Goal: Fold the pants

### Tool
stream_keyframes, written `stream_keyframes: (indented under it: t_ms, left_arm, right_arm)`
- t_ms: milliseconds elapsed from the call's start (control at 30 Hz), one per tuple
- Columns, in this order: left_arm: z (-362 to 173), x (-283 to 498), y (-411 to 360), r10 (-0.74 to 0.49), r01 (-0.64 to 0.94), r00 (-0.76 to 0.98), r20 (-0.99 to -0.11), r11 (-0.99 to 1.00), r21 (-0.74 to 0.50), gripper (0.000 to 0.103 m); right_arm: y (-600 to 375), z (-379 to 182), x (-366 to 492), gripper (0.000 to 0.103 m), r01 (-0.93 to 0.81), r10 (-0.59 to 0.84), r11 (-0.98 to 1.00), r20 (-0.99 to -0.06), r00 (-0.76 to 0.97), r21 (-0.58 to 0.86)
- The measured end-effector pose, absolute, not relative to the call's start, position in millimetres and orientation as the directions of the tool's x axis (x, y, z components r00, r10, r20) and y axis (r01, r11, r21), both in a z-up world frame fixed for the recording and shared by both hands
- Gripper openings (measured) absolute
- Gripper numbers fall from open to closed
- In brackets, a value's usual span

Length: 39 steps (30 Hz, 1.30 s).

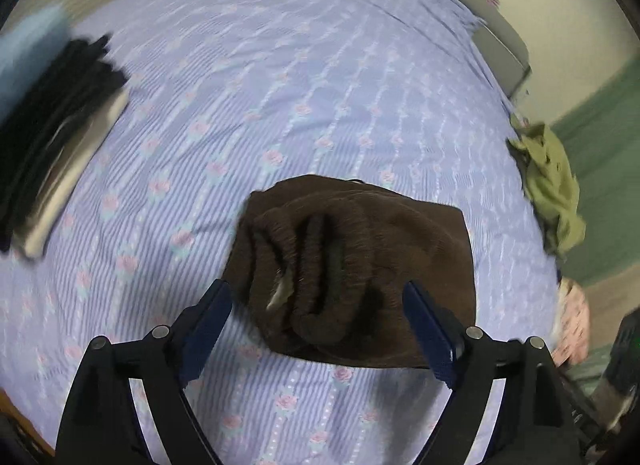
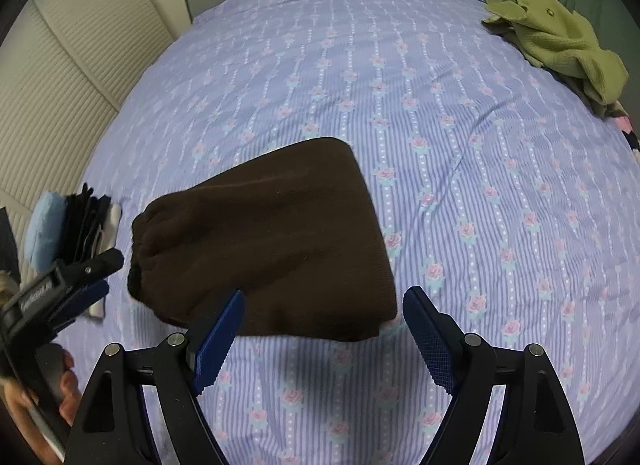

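Two tongs hover with jaws spread, gripping nothing — the left tongs (image 1: pixel 318 301) above the ribbed waistband end of the folded dark brown fleece pants (image 2: pixel 276 233), the right tongs (image 2: pixel 324 307) at their near edge. The pants lie mid-bed on the lilac floral striped bedsheet (image 2: pixel 460 145); a crumpled olive-green garment (image 2: pixel 560 45) sits far right.

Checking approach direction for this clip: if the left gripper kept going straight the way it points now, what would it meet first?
Most likely the folded brown pants. The left gripper is open, its fingers on either side of the bunched waistband end. Depth is unclear, so whether it would strike the cloth or the bedsheet beneath is uncertain.
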<state>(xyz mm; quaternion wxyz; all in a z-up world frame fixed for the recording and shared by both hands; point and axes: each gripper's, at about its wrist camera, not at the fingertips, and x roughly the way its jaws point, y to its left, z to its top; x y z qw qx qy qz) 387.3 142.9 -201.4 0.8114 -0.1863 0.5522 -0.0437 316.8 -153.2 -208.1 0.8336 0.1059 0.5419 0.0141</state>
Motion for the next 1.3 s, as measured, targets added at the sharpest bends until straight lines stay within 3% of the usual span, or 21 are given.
stream_keyframes:
  t_ms: [200,267,300,333,433,600,767,967,1100,1167,1233,1300]
  left_arm:
    - [-247.1,407.4,141.0,-0.310,-0.252,0.277,-0.909,0.890,-0.380,0.085]
    - [-258.1,404.0,150.8,-0.340,-0.308,0.288,-0.895,0.852,-0.423,0.074]
    - [-262.8,402.6,153.8,-0.392,-0.302,0.296,-0.871,0.827,-0.474,0.046]
    - [-267.5,402.4,156.6,-0.437,-0.310,0.283,-0.854,0.801,-0.512,0.040]
    - [-268.0,402.2,164.7,-0.496,-0.291,0.289,-0.819,0.769,-0.569,0.028]
    - [-216.0,417.2,149.9,-0.454,-0.054,0.360,-0.815,0.862,-0.504,0.025]
    - [-176.8,436.2,143.6,-0.420,0.125,0.455,-0.785,0.903,-0.411,0.026]
    - [-239.6,454.3,165.4,-0.393,0.026,0.308,-0.866,0.914,-0.406,0.029]
    - [-246.2,440.1,175.5,-0.361,-0.037,0.300,-0.883,0.921,-0.389,0.057]
    - [-249.9,436.7,177.9,-0.352,-0.046,0.277,-0.894,0.924,-0.379,0.061]
    - [-253.4,434.1,181.2,-0.312,-0.065,0.256,-0.915,0.939,-0.338,0.084]
    - [-255.2,429.7,184.1,-0.330,-0.082,0.242,-0.912,0.930,-0.358,0.084]
  right_arm:
    - [-155.1,-209.1,319.1,0.082,0.108,0.125,0.977,-0.906,0.405,0.183]
    - [-153.4,-209.7,318.5,0.082,0.098,0.118,0.981,-0.909,0.401,0.170]
    - [-152.6,-210.5,317.8,0.082,0.091,0.115,0.982,-0.909,0.400,0.164]
    - [-152.1,-211.6,317.6,0.082,0.086,0.112,0.983,-0.911,0.397,0.159]
    - [-151.6,-216.3,315.9,0.082,0.077,0.111,0.985,-0.916,0.387,0.152]
    - [-152.5,-223.7,311.8,0.082,0.070,0.125,0.984,-0.918,0.377,0.163]
    - [-155.6,-226.0,312.9,0.082,0.096,0.137,0.978,-0.917,0.375,0.185]
    - [-151.6,-220.5,322.3,0.082,0.100,0.112,0.981,-0.909,0.402,0.165]
    - [-143.0,-212.5,327.9,0.082,0.067,0.097,0.988,-0.894,0.439,0.140]
    - [-139.0,-209.9,331.3,0.082,0.040,0.092,0.991,-0.884,0.458,0.125]
    - [-137.3,-209.8,335.3,0.082,0.022,0.086,0.994,-0.878,0.471,0.110]
    - [-137.8,-210.1,339.6,0.082,0.016,0.094,0.993,-0.873,0.479,0.115]
